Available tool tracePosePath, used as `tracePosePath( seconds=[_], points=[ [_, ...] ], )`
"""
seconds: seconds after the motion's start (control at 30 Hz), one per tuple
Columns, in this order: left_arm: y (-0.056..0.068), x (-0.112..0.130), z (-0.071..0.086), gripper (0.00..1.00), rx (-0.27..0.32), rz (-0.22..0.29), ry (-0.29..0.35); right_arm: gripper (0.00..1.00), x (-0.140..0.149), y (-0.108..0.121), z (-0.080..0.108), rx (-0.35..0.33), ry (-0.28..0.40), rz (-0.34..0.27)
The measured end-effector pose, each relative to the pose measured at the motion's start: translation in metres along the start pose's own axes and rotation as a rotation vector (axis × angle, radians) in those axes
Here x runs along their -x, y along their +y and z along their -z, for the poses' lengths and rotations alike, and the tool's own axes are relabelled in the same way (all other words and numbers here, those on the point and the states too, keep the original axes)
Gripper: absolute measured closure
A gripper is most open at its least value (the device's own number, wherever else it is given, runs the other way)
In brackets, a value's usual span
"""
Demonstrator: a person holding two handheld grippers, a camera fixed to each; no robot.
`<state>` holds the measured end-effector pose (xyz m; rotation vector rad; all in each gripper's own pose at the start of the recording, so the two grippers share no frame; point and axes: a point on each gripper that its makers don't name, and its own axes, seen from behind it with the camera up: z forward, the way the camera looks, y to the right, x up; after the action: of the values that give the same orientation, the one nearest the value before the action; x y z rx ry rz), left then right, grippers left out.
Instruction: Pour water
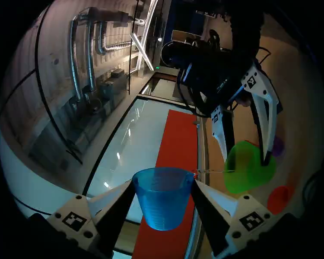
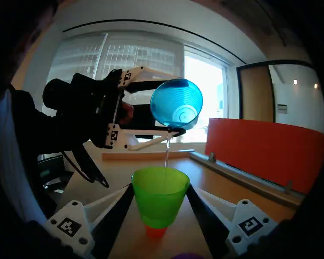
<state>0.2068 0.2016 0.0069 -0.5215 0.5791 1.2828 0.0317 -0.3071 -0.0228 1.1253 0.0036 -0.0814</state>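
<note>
**Pouring, in progress.** The wooden table (image 2: 214, 177) runs under both tools, and a red divider panel (image 2: 265, 151) closes it off along one side.

- **Left gripper** (image 2: 178, 105): your fingers are clamped on the blue cup (image 2: 176, 103). It is held high and tipped well over, with its mouth turned toward the right gripper view.
- **Right gripper** (image 2: 160, 187): your fingers are pressed on either side of the green cup (image 2: 160, 198). It stands upright directly under the blue cup's lip. Whether its base is on the table cannot be told.
- **Orange object** (image 2: 155, 231): this small object lies just below the green cup.
- **Water** (image 2: 166, 155): a thin stream falls from the blue lip into the green cup's mouth.

**Progress:** lifting, lining up and tipping are done. The blue cup's bottom shows through, so it is probably nearly empty. You have yet to let the stream run out, right the blue cup and set both cups down. The level in the green cup is not readable.

**Room:** the stream lands near the middle of the green rim, with margin on every side. The panel and its rail lie well to one side, and the table toward the window is open.
</note>
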Motion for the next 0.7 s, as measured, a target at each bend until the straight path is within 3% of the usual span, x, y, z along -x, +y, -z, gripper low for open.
tracePosePath(
  seconds=[0.7],
  points=[
    [-0.0009,0.0010,-0.0058,0.13,0.002,-0.071,0.004,0.09,0.0012,0.0029,-0.0001,0.007,-0.002,0.003]
  ],
)
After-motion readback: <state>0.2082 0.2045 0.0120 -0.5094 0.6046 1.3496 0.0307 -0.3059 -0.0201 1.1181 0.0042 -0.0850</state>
